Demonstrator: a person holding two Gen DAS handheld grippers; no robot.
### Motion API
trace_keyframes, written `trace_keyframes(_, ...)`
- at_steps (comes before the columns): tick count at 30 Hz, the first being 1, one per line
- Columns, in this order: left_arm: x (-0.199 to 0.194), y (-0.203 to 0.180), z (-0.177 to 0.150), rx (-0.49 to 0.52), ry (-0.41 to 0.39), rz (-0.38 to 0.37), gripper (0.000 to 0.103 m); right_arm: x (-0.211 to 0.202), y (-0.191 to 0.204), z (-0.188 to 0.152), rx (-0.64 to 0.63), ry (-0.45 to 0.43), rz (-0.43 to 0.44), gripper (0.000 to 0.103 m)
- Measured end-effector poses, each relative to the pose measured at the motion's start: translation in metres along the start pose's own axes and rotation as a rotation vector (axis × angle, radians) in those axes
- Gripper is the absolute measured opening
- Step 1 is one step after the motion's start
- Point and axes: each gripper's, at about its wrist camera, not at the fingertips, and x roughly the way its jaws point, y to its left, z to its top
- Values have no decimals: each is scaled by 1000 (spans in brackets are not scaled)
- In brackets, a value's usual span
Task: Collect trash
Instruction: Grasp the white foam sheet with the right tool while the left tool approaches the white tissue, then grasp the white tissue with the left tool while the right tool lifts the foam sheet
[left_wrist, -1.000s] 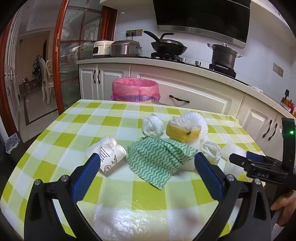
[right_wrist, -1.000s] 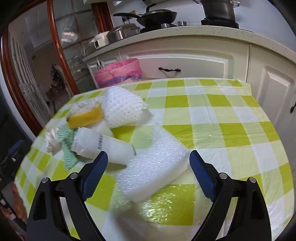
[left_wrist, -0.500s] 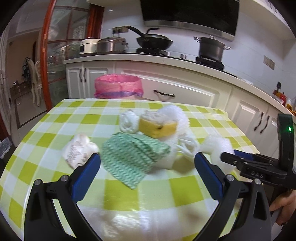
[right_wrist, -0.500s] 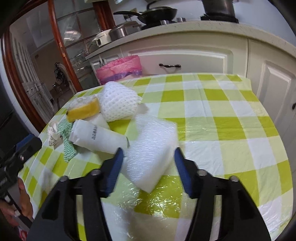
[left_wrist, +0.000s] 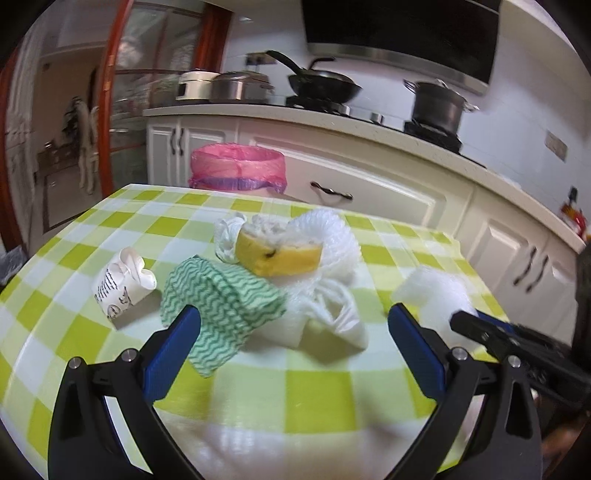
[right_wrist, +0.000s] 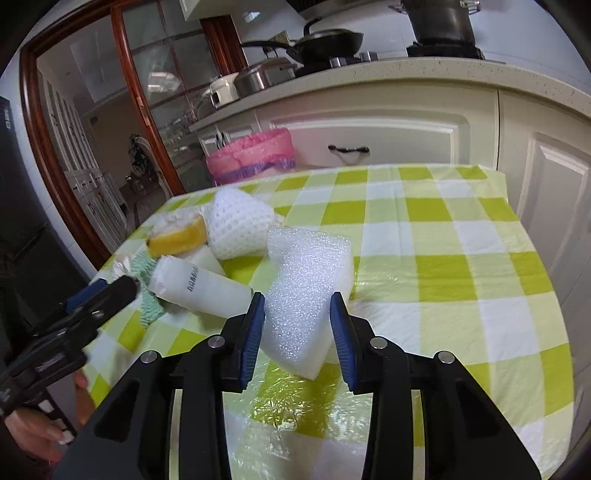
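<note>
A pile of trash lies on the green-checked table (left_wrist: 258, 391): a crumpled paper cup (left_wrist: 123, 282), a green wavy cloth (left_wrist: 218, 299), a yellow sponge (left_wrist: 279, 254), a white foam net (left_wrist: 328, 236) and white plastic bags. My left gripper (left_wrist: 293, 339) is open, just short of the cloth. My right gripper (right_wrist: 297, 323) is shut on a white bubble-foam sheet (right_wrist: 308, 280), whose far end rests on the table (right_wrist: 461, 295). A white tube (right_wrist: 199, 284) lies left of it. The bin with a pink bag (left_wrist: 238, 168) stands beyond the table's far edge.
White kitchen cabinets (left_wrist: 369, 184) and a counter with pots run behind the table. A glass sliding door with a red frame (left_wrist: 107, 92) is at the left. The other gripper's black body shows at each view's side (right_wrist: 74, 314).
My right gripper has closed from wide open onto the foam sheet. My left gripper has moved closer to the cloth and pile, staying open.
</note>
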Motion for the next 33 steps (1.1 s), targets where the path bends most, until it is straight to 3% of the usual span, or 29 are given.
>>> trace_keyframes(4,4,-21,-2,-27,-35,76,97,-10,-2,3,-33,-17,18,35)
trace_keyframes(9,21,-38,-5,-20,8,115,90,-16,-14,2,-7,-32,37,35)
trace_keyframes(15,45,-52,-6,-15,79,174,68,-21,-26,3,21,-49,53,35)
trace_keyframes(18,57,-59,-6,-12,108,196,51,-20,-31,2,29,-49,58,35)
trace_keyframes(20,59,-62,-5,-6,109,190,40,-19,-35,1,32,-44,60,35)
trace_keyframes(23,54,-67,-6,21,88,165,32,-20,-36,-1,31,-47,54,35)
trace_keyframes(33,15,-60,-7,82,47,97,22,-26,-20,1,20,-63,55,35)
